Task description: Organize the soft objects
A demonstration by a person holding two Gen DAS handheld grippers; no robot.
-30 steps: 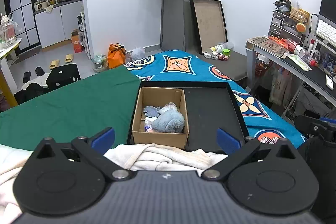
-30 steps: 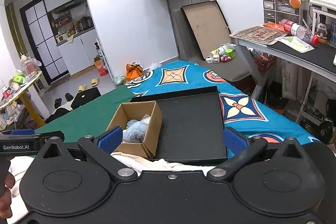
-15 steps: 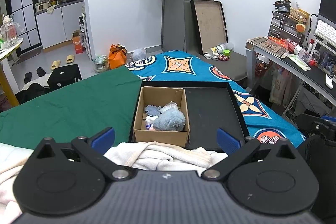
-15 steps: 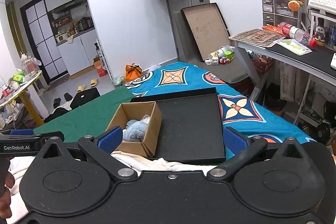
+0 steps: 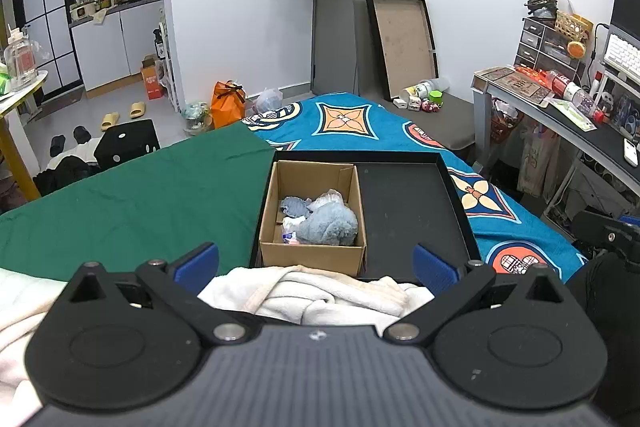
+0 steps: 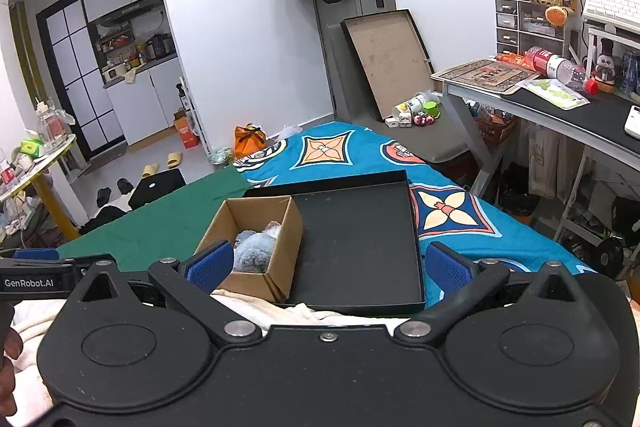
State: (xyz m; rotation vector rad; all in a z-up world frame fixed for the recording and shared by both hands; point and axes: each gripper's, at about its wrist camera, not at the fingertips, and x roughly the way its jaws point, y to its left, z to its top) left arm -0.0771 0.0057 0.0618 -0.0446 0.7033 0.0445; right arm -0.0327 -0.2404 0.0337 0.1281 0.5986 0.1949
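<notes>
An open cardboard box [image 5: 316, 251] [image 6: 280, 267] stands in the left half of a shallow black tray [image 5: 408, 203] [image 6: 356, 239] on the bed. Inside lie a fluffy grey-blue soft toy [image 5: 330, 227] [image 6: 252, 255] and a few smaller soft pieces. A cream-white towel [image 5: 320, 295] [image 6: 280, 311] is bunched at the near edge, just in front of the box. My left gripper [image 5: 316, 263] hovers open above the towel. Also open, my right gripper [image 6: 326, 265] hangs over the tray's near edge. Neither holds anything.
The bed has a green sheet [image 5: 140, 195] on the left and a blue patterned cover [image 5: 352, 119] on the right. A desk [image 5: 560, 107] crowded with items stands at the right. A flat box lid [image 5: 404, 43] leans on the far wall. A hand [image 6: 8, 347] shows at the left.
Both views have shifted slightly upward and back, so the box and tray sit a little lower and nearer. Both grippers stay open and the objects have not moved.
</notes>
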